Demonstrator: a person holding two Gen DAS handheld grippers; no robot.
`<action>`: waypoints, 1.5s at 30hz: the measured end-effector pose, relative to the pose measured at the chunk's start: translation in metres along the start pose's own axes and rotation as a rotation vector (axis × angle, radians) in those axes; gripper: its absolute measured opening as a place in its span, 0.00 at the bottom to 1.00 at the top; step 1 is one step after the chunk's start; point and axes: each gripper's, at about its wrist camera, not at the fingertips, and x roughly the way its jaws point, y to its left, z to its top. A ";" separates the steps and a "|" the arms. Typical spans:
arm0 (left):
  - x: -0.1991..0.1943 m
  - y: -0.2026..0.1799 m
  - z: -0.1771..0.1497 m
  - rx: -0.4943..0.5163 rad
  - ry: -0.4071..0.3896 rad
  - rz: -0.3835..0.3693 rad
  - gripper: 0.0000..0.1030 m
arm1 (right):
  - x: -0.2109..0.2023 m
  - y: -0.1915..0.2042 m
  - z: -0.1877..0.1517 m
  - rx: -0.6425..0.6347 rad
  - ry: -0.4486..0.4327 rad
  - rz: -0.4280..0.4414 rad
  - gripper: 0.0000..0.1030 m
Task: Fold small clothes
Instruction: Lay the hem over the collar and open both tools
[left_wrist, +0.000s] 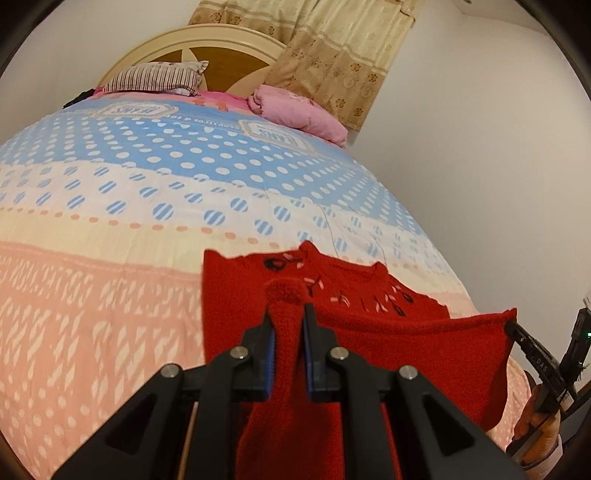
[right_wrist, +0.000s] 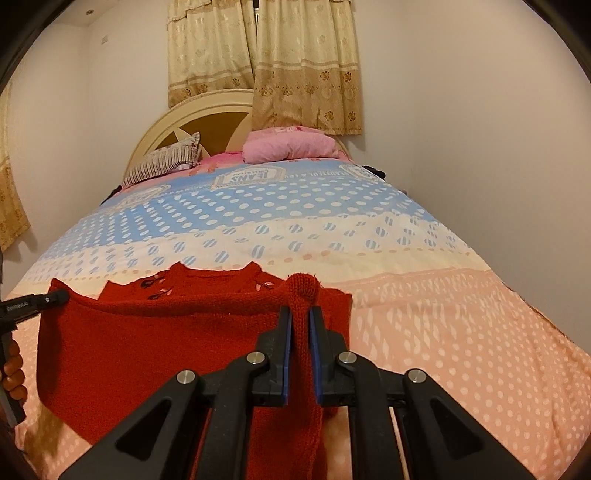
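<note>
A small red knitted sweater (left_wrist: 369, 332) with dark and pink stitched marks near its collar hangs stretched between both grippers above the near end of the bed. My left gripper (left_wrist: 287, 314) is shut on one bunched corner of it. My right gripper (right_wrist: 301, 315) is shut on the other corner, and it also shows in the left wrist view (left_wrist: 515, 328). The sweater (right_wrist: 147, 350) fills the lower left of the right wrist view, where the left gripper (right_wrist: 61, 295) holds its far edge. The garment's lower part is hidden behind the fingers.
The bed (right_wrist: 443, 332) has a quilt in blue, white and pink dotted bands. A striped pillow (right_wrist: 166, 162) and a pink bundle (right_wrist: 291, 146) lie at the headboard (right_wrist: 207, 110). Beige curtains (right_wrist: 266, 66) hang behind. A white wall (right_wrist: 480, 147) runs along the bed's right side.
</note>
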 end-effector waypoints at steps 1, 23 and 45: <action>0.004 0.000 0.003 -0.002 0.001 0.005 0.13 | 0.006 0.000 0.003 -0.004 0.002 -0.006 0.08; 0.116 0.012 0.062 -0.014 0.047 0.148 0.10 | 0.159 -0.002 0.053 0.024 0.103 -0.091 0.08; 0.135 0.051 0.069 -0.157 0.170 0.213 0.35 | 0.238 -0.014 0.034 0.060 0.331 -0.068 0.11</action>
